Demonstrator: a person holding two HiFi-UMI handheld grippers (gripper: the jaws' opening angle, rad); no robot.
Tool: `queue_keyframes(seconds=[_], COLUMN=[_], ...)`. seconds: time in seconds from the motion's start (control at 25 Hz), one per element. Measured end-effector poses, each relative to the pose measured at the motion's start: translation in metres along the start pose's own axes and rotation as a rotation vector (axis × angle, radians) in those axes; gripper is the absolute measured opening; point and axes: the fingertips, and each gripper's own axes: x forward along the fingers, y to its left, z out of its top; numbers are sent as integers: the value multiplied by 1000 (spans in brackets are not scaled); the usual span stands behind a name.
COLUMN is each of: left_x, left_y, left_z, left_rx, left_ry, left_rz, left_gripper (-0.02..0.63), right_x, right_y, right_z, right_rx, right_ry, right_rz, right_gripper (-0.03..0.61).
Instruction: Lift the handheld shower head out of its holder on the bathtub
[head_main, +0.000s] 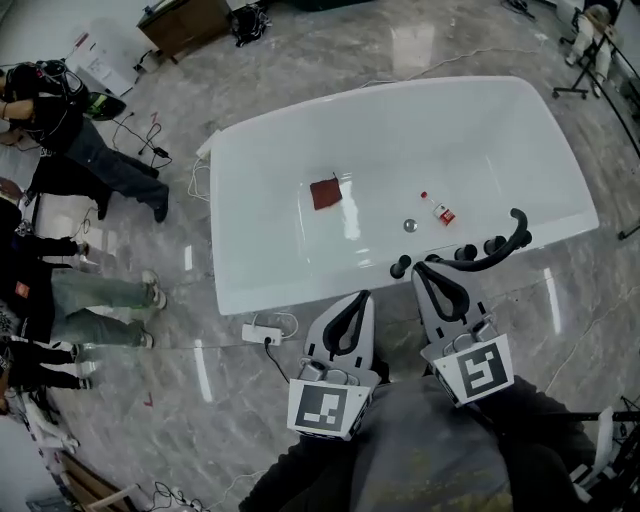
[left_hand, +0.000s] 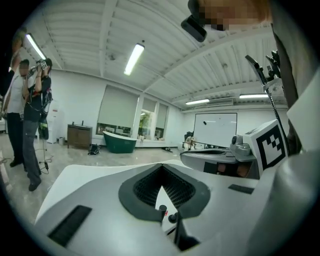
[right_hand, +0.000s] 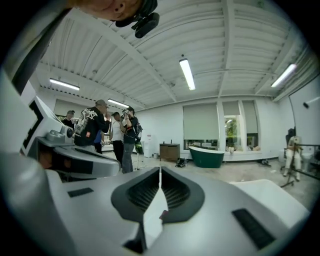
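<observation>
The white bathtub (head_main: 260, 270) lies across the middle of the head view. On its near rim stands a black tap set with round knobs (head_main: 400, 266), and the curved black handheld shower head (head_main: 508, 245) rests at the right end. My left gripper (head_main: 357, 297) hovers just short of the near rim, its jaws together and empty. My right gripper (head_main: 425, 268) points at the rim beside the knobs, also shut and empty. In the left gripper view, two black knobs (left_hand: 171, 217) show below the closed tips (left_hand: 161, 166). The right gripper (right_hand: 160, 170) looks over the white tub.
Inside the tub lie a dark red cloth (head_main: 325, 193), a small bottle (head_main: 441, 211) and the drain (head_main: 409, 226). A white power strip (head_main: 258, 332) with cables sits on the marble floor by the near left corner. People (head_main: 70, 150) stand at the left; a wooden cabinet (head_main: 185, 22) stands far back.
</observation>
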Motion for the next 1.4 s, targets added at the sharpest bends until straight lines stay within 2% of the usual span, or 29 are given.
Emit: queue_keyframes(seconds=[0.16,0.32,0.52,0.68,0.92,1.2,1.4], left_x=[5,14,17,20,25,27,30], left_y=[12,12,20,25,22,29,32], left_z=[4,6,16,5,0,-5,-23], left_rx=[12,17,26,22,8,10,26], left_ry=[12,24,38,44,64,79,82], left_rz=[-88,-140,-120,-113,-122,-95,-83], left_gripper=[2,2,2,2,2,2,2], right_x=[6,13,22,24,28,36,41], right_y=[12,11,1,-3,-9,-13,-17], right_z=[7,1,5,-3,-7,-17,-39], right_rx=[-31,-42,-17,-39,-26,-11,-3], right_ry=[-6,38,38,38,52,58,57], right_rz=[-64,-92,-116,-123,-119,-105,-103], right_gripper=[6,62,89,89,89,89,92])
